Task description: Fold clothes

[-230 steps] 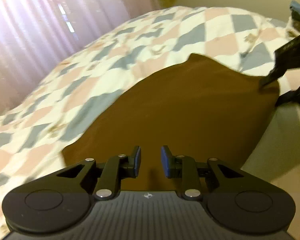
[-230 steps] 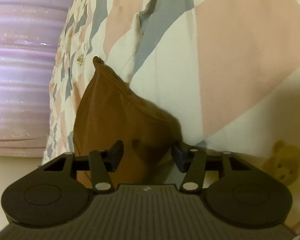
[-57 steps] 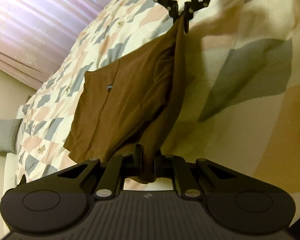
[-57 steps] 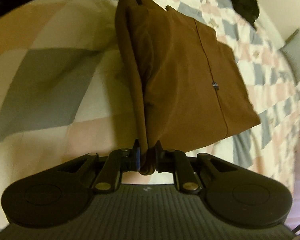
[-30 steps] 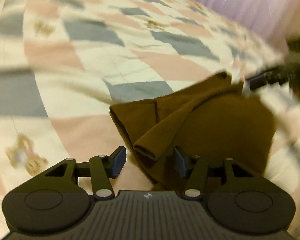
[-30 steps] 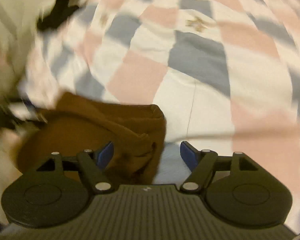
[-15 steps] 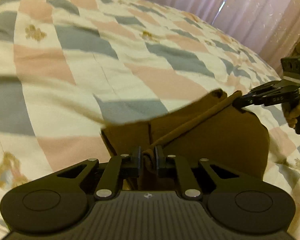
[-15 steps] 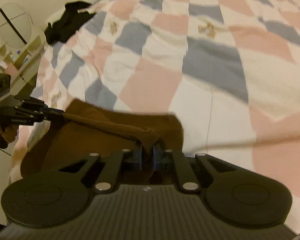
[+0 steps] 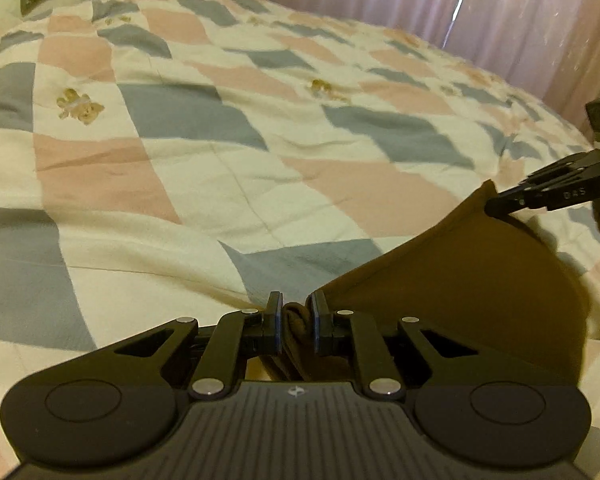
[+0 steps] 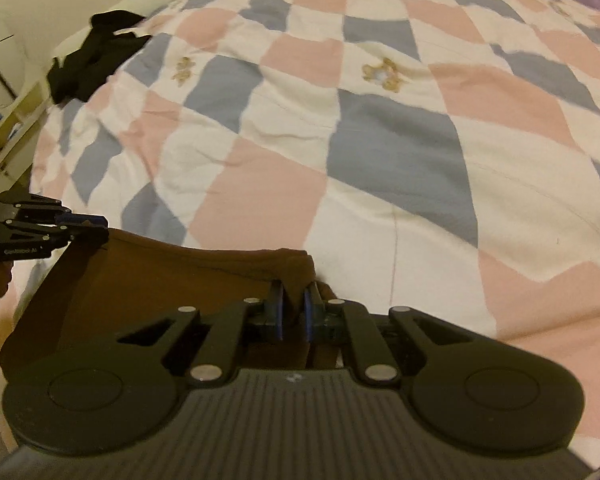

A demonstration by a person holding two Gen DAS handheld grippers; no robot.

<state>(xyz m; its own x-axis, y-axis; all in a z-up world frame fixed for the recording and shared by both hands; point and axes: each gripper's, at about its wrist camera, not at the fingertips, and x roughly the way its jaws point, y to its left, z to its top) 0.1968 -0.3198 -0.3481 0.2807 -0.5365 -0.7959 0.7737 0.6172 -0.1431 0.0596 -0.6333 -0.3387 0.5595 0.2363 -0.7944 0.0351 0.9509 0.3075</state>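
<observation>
Left tool [image 9: 294, 316] clamped on brown garment [image 9: 460, 280] corner; right tool [image 10: 293, 307] clamped on opposite corner, edge stretched between over checkered bed quilt [image 9: 220, 140].

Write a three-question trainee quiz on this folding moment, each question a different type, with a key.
1. True or false: the left gripper is open.
2. Multiple choice: the brown garment is held by A) neither gripper, B) only the right gripper, C) both grippers.
3. Fill in: the black clothes lie near the quilt's ____.

Key: 1 false, it is shut on a bunched corner. 2 C, each gripper pinches one end of the top edge. 3 edge, far from the brown garment.
</observation>
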